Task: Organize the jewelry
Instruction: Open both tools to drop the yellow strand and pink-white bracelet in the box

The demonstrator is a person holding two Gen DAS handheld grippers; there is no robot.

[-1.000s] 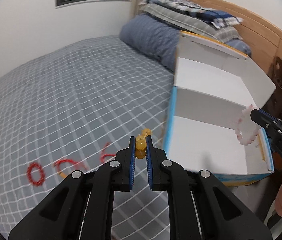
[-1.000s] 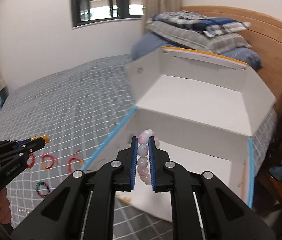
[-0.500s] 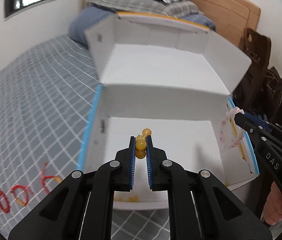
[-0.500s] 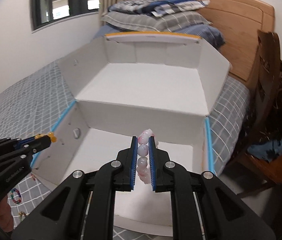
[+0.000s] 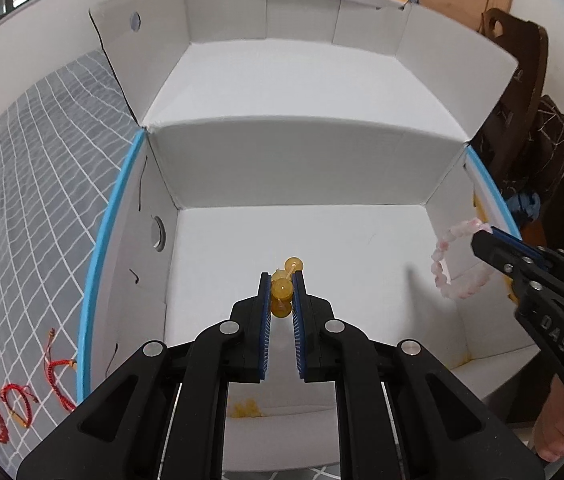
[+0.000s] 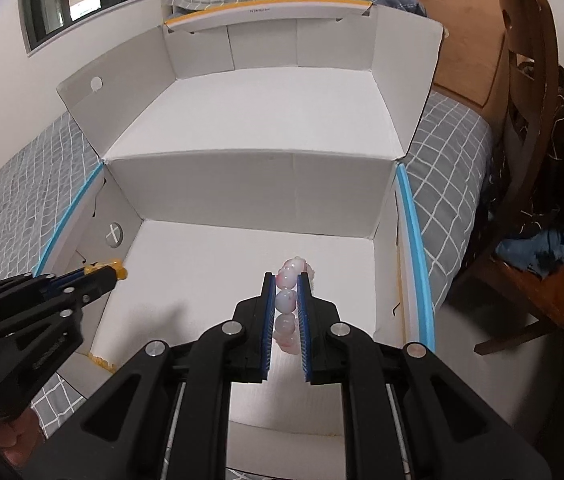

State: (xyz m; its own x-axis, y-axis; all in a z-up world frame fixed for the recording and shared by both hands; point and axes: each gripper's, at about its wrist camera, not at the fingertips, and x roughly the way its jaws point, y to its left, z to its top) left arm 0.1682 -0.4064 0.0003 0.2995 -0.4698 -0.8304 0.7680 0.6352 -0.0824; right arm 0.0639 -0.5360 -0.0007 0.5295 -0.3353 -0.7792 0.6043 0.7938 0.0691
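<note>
While both jaws pinch bracelets, white box (image 6: 242,144) sits on checked bed (image 6: 450,184) (chair (image 6: 530,160) beside)

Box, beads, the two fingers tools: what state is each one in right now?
Box: open, lid up.
Left gripper: shut on yellow beads, over the box.
Right gripper: shut on pink bracelet, over the box.
Red bracelets: lying on the bed.
</note>
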